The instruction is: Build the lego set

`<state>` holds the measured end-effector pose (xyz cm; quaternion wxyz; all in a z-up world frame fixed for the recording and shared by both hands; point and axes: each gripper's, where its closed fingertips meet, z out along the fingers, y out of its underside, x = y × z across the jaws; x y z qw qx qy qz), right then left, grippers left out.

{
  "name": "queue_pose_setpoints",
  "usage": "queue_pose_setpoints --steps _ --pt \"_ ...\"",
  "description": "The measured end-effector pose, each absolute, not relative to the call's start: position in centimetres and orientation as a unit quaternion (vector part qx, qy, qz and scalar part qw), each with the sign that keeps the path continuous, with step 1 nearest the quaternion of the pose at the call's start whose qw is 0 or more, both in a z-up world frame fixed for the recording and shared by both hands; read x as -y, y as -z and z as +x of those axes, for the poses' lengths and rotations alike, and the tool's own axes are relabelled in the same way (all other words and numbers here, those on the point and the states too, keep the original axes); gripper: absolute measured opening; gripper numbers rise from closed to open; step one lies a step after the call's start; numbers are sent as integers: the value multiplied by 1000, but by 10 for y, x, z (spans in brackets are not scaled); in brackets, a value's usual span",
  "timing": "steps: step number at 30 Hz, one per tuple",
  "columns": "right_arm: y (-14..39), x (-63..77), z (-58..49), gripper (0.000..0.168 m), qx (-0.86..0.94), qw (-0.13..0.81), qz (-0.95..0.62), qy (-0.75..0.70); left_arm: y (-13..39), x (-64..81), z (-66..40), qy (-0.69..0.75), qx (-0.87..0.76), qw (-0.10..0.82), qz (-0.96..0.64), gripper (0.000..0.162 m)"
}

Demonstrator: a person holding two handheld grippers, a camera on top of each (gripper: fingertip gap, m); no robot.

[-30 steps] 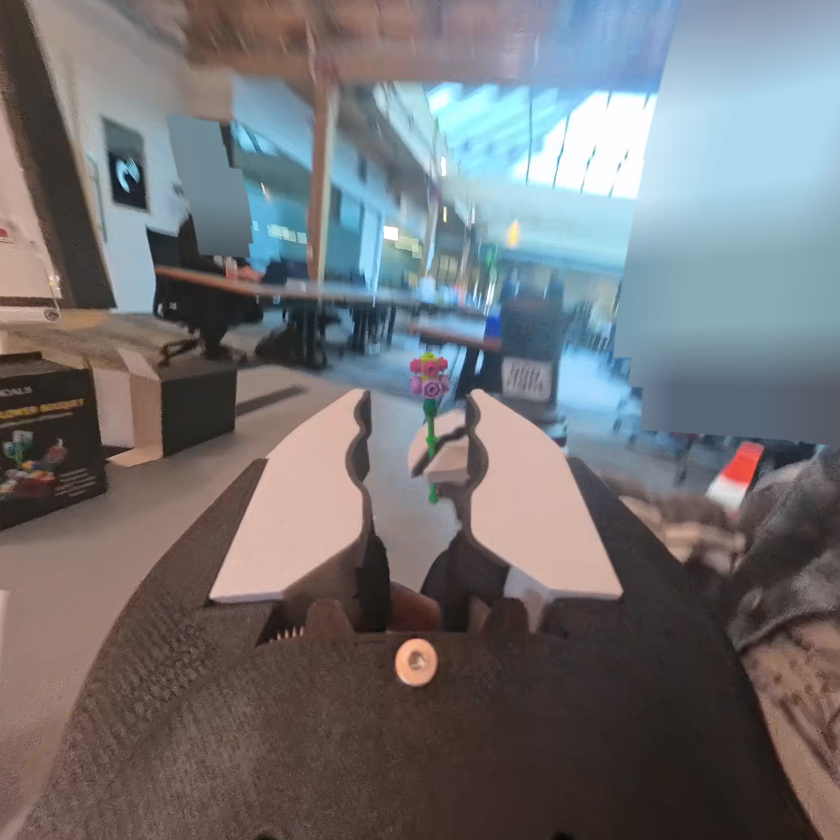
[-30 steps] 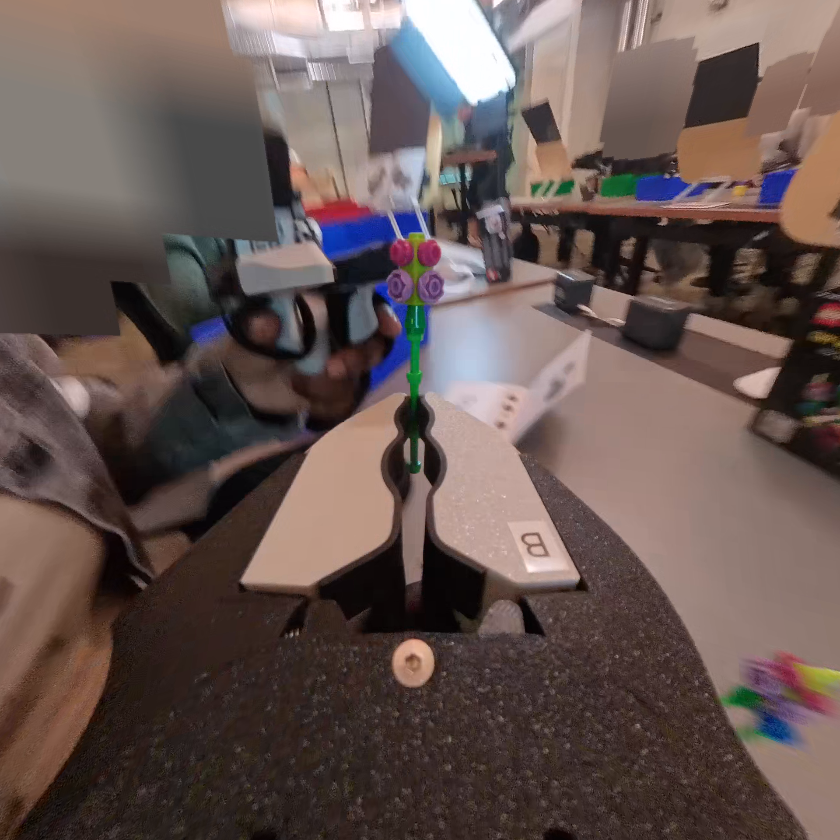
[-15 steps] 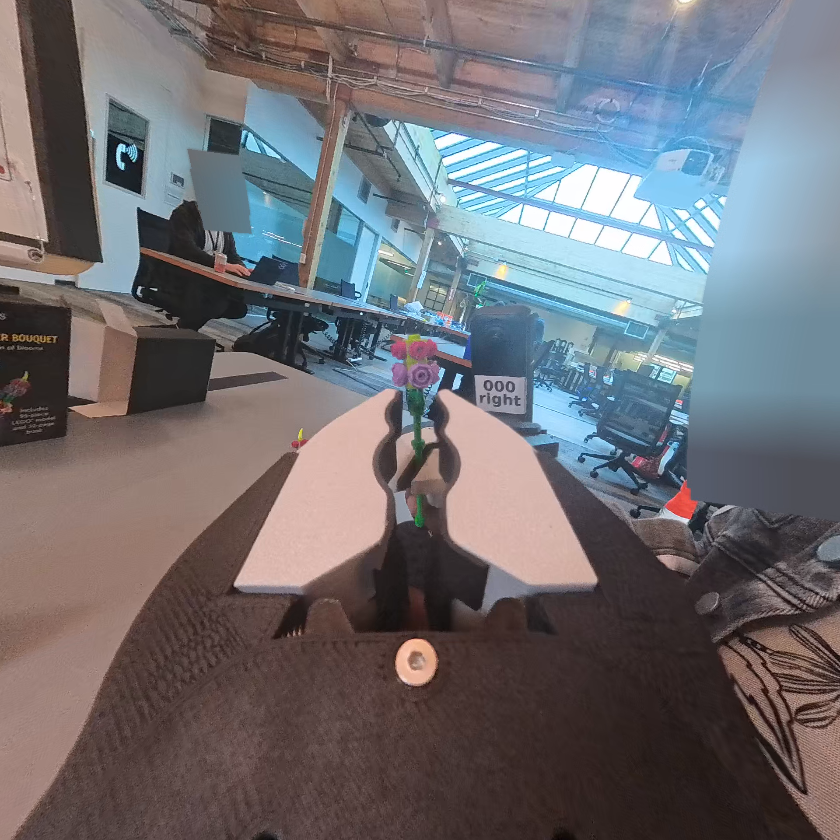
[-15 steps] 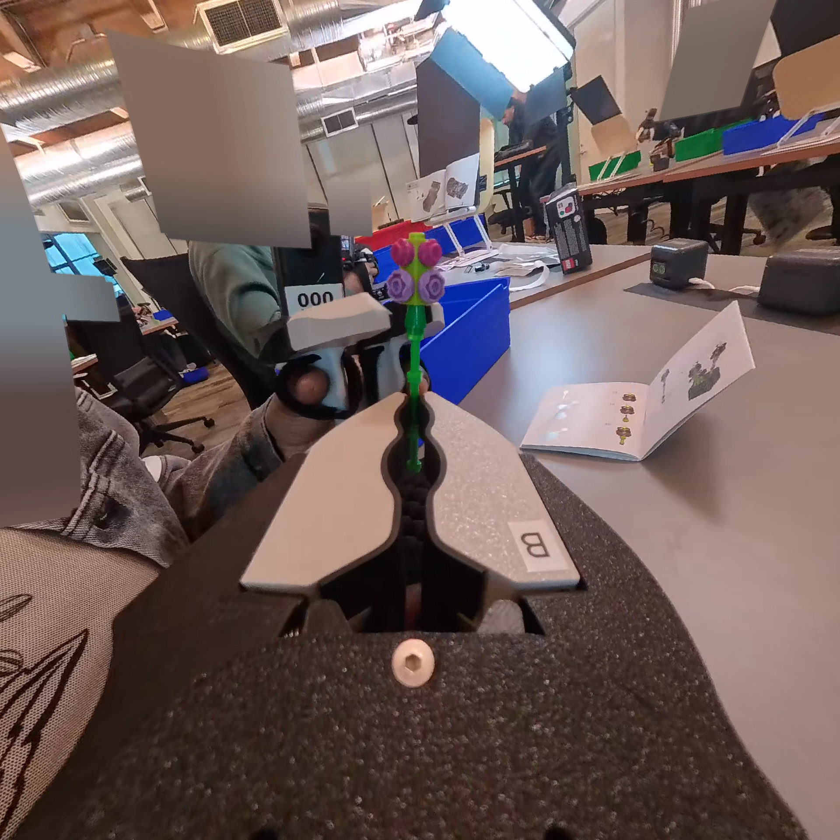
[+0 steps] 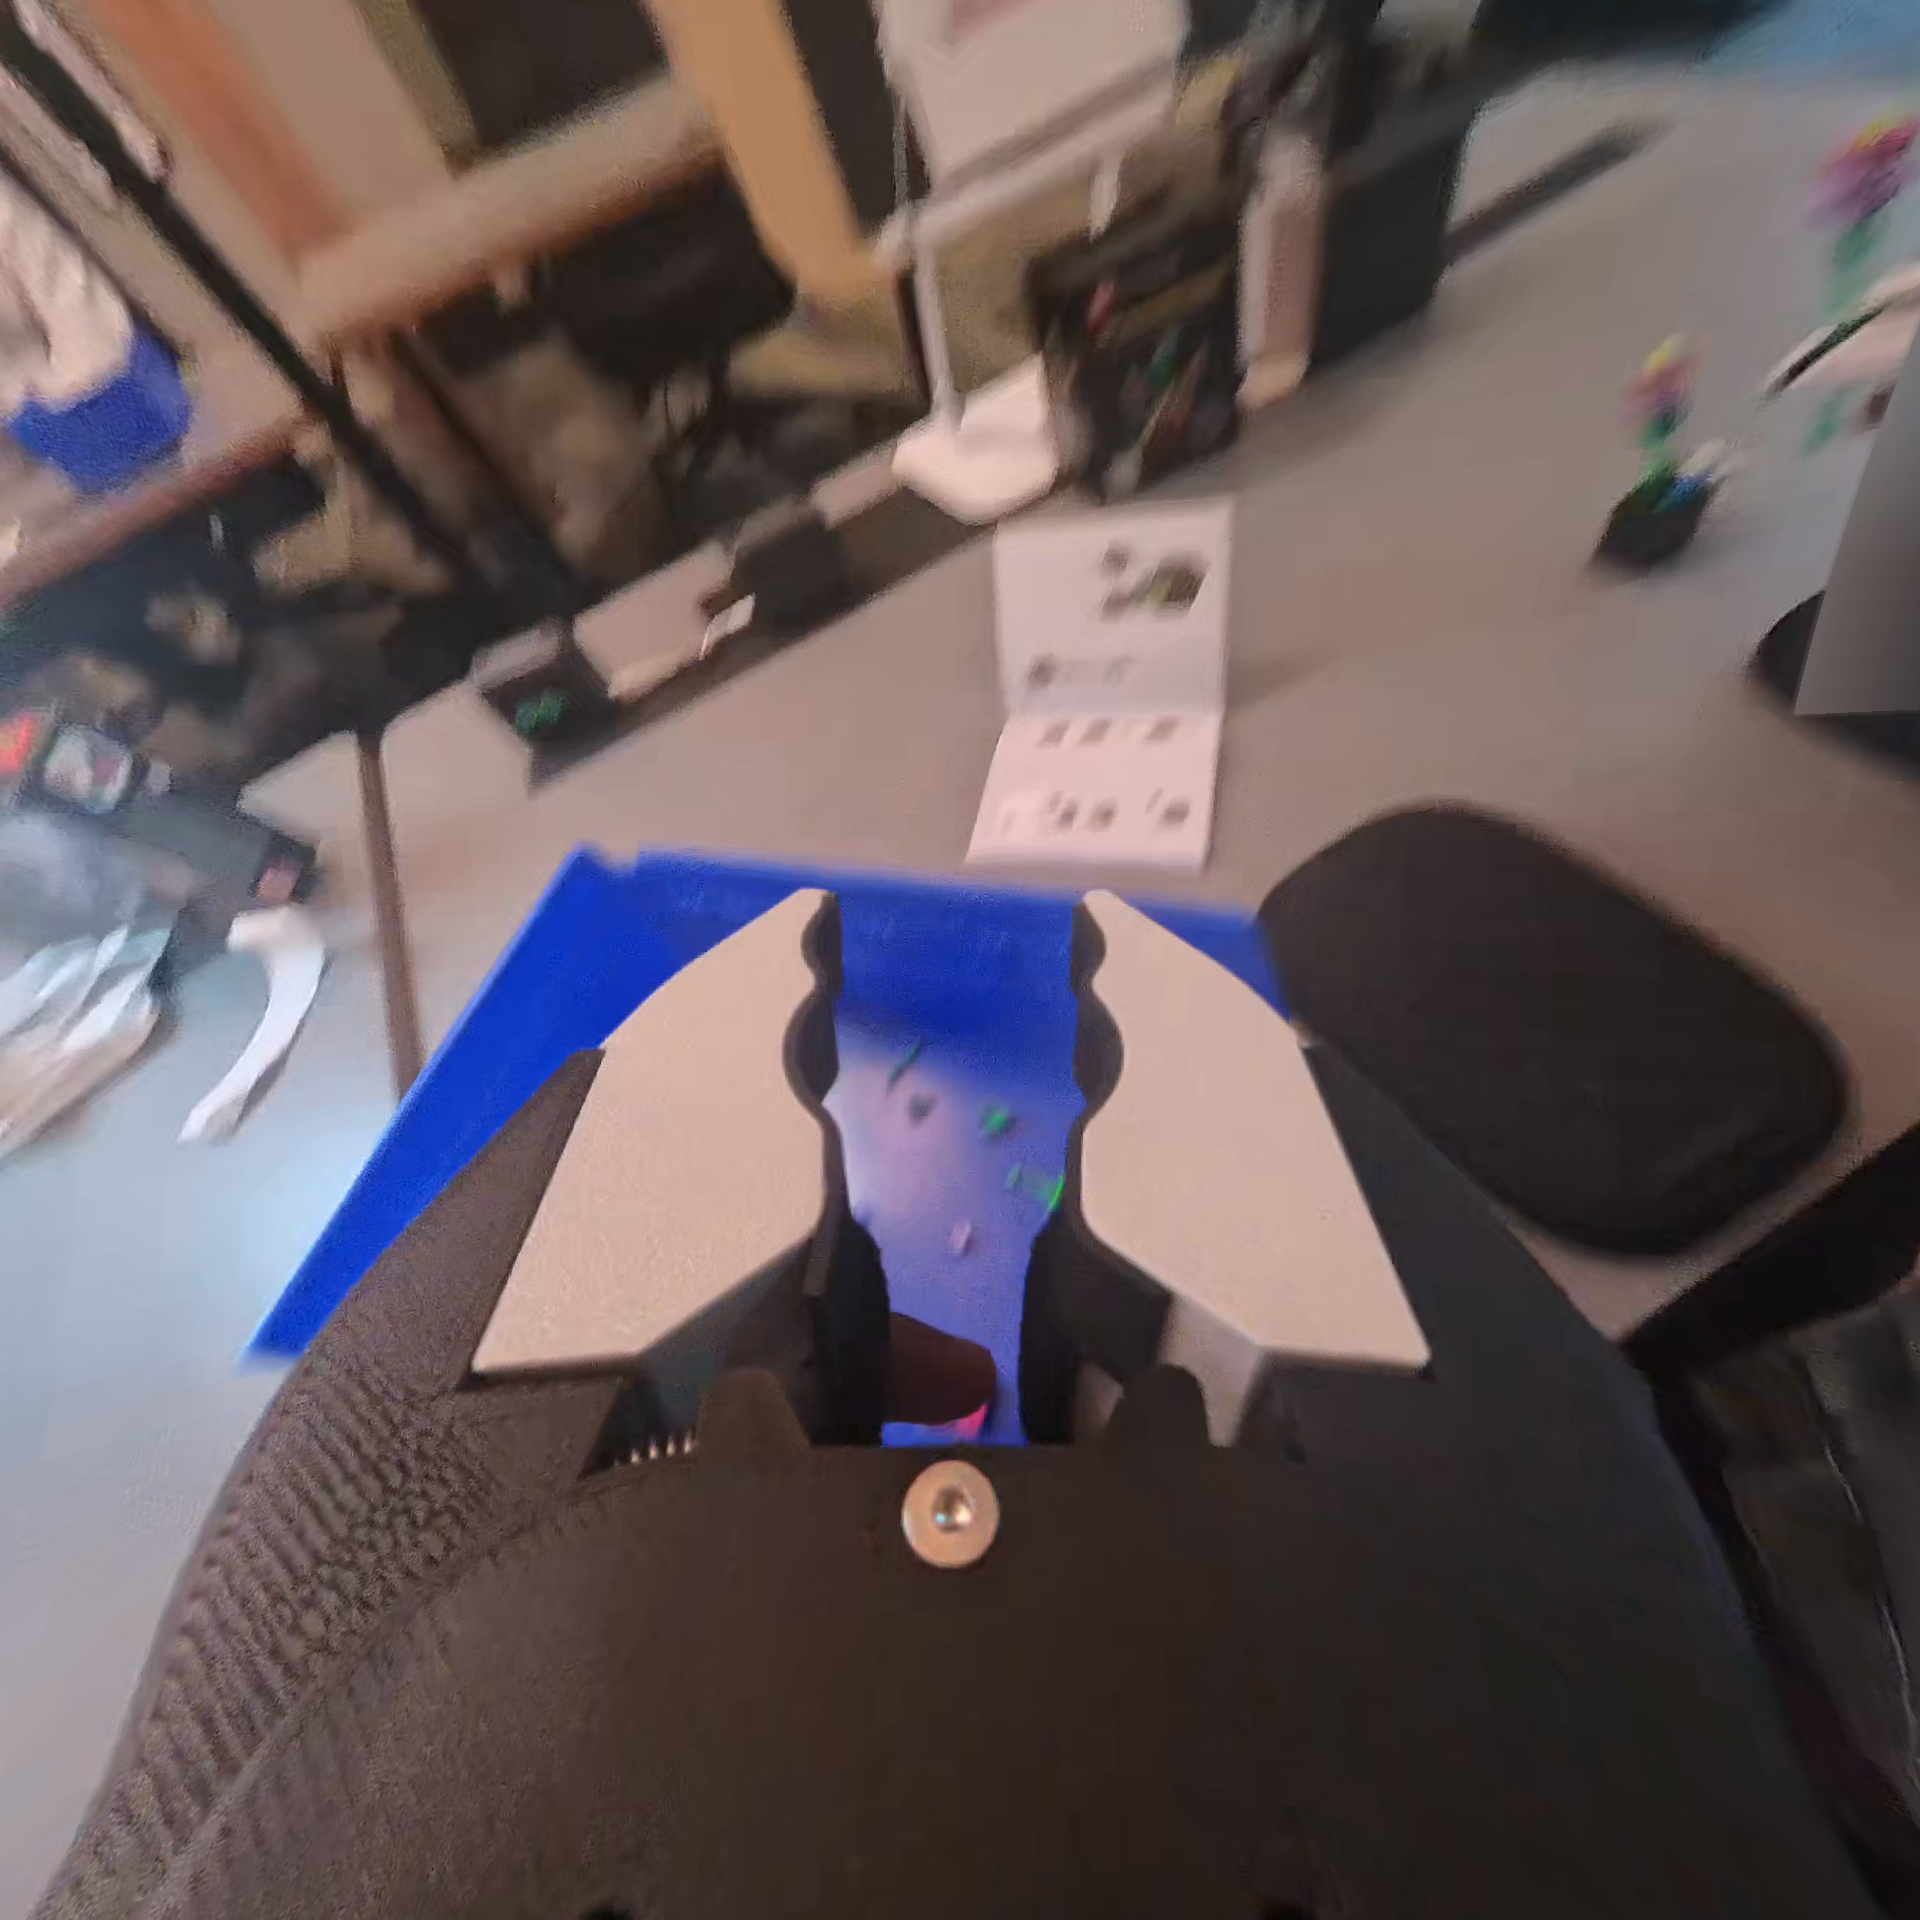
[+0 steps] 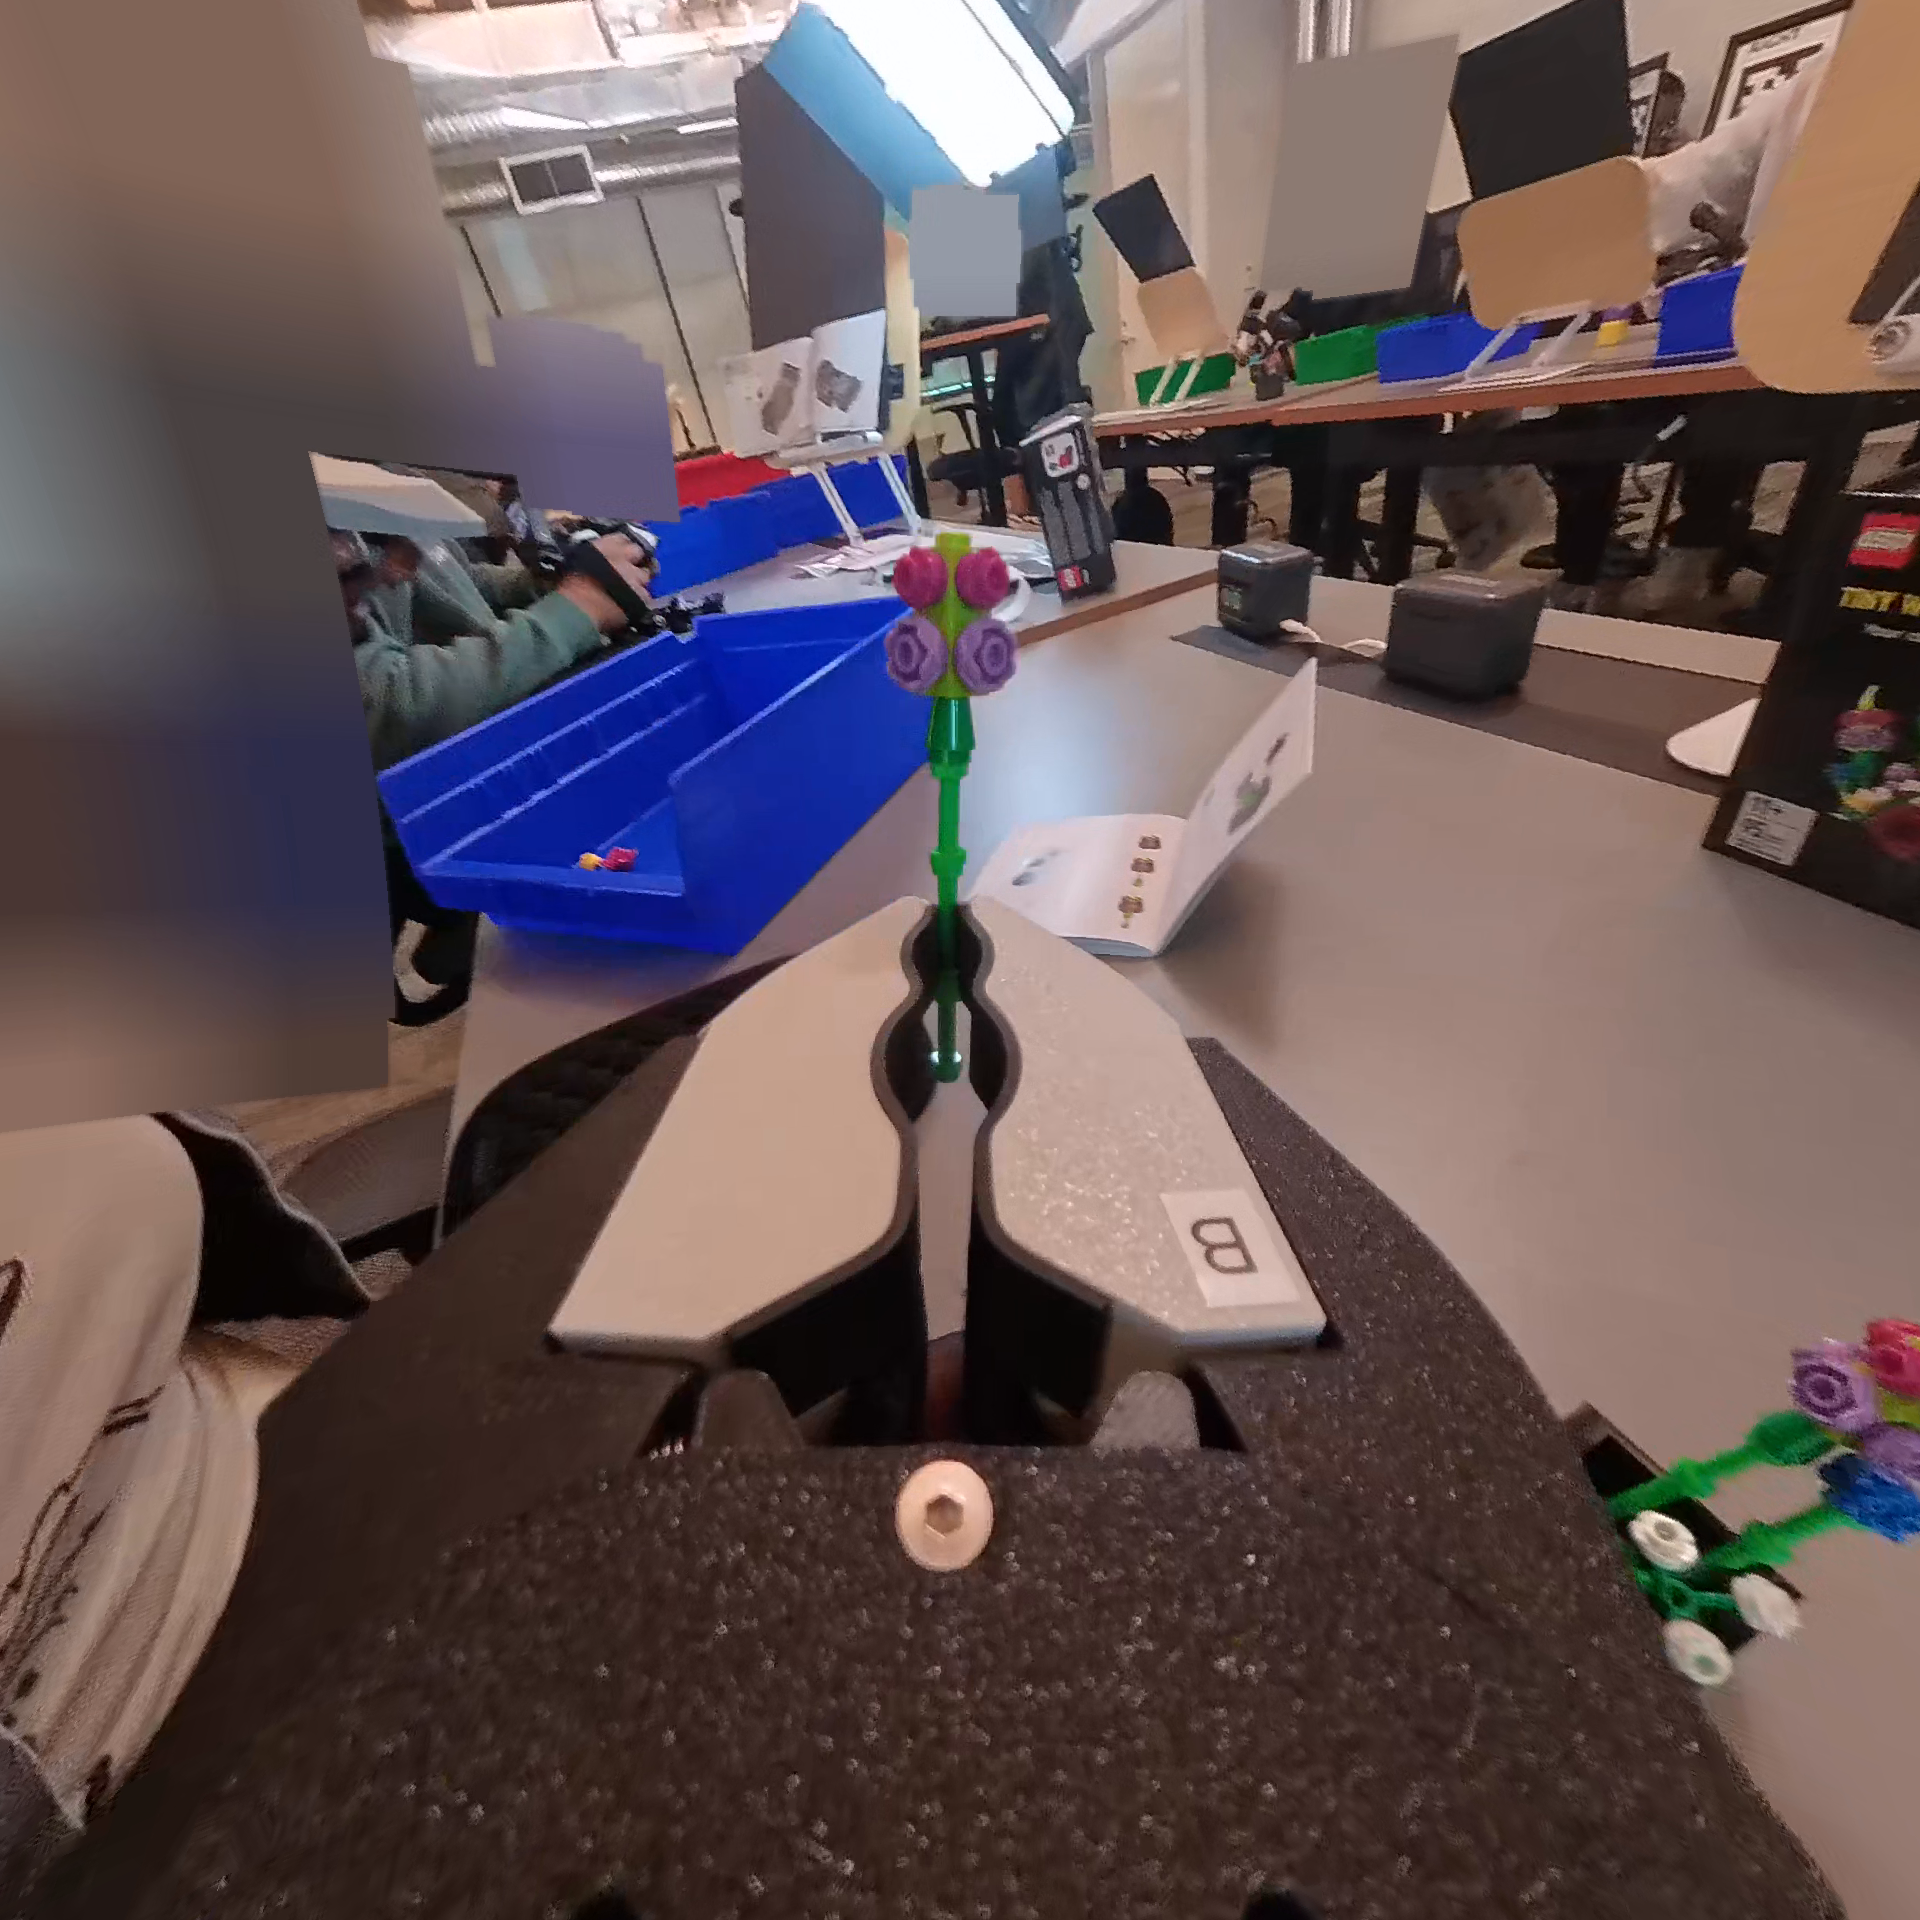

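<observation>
Over the grey bench point(image 6: 1455, 1039), the open left hand-held gripper point(image 5: 954, 914) is hovering above the blue plastic bin point(image 5: 499, 1049) while the right hand-held gripper point(image 6: 945, 914) is clamping the green-stemmed pink-and-purple lego flower point(image 6: 948, 665), best kept upright.

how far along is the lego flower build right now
Done: a flower cluster lies on the table. In hand: the right gripper pinches a finished flower stem upright. Left: the open left gripper hovers over the blue bin, where loose pieces remain.

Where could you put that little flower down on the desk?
Bare grey tabletop lies between the open booklet and the black box. It is crowded near the flower cluster and the blue bin.
</observation>
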<state>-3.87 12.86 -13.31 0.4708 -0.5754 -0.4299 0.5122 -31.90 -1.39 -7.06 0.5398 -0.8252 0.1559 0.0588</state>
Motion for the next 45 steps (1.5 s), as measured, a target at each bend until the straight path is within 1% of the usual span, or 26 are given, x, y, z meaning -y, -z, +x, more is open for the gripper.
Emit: queue_pose_setpoints --steps 4,7,14,16,20,22,24,26,29,31,37,45 --pt "136 -134 -38 2 430 478 -571 -510 115 26 -355 -82 -180 413 -889 41" --pt "143 -137 -38 2 428 473 -582 -504 139 18 -360 -75 -218 351 -907 40" --pt "150 -135 -33 2 439 476 -577 -498 161 25 -351 0 -322 282 -904 34" --pt "152 -135 -33 2 443 474 -572 -503 171 38 -350 18 -364 248 -898 30" --pt "155 -133 -35 2 451 471 -565 -506 195 54 -345 49 -436 188 -879 27" --pt "157 -134 -38 2 451 470 -566 -504 205 40 -334 65 -440 206 -872 23" --pt "160 -136 -39 2 451 469 -570 -501 216 24 -318 86 -436 222 -868 14" --pt "162 -138 -40 2 449 472 -574 -497 231 18 -307 101 -457 210 -858 9" --pt "161 -140 -40 2 441 477 -576 -496 250 9 -314 77 -500 191 -841 4" --pt "161 -141 -39 2 439 478 -578 -495 256 9 -312 100 -501 182 -840 1" --pt "160 -142 -37 2 437 484 -577 -492 268 11 -306 127 -496 164 -843 0" --pt "158 -140 -37 2 439 488 -572 -492 273 12 -314 112 -483 144 -856 2"
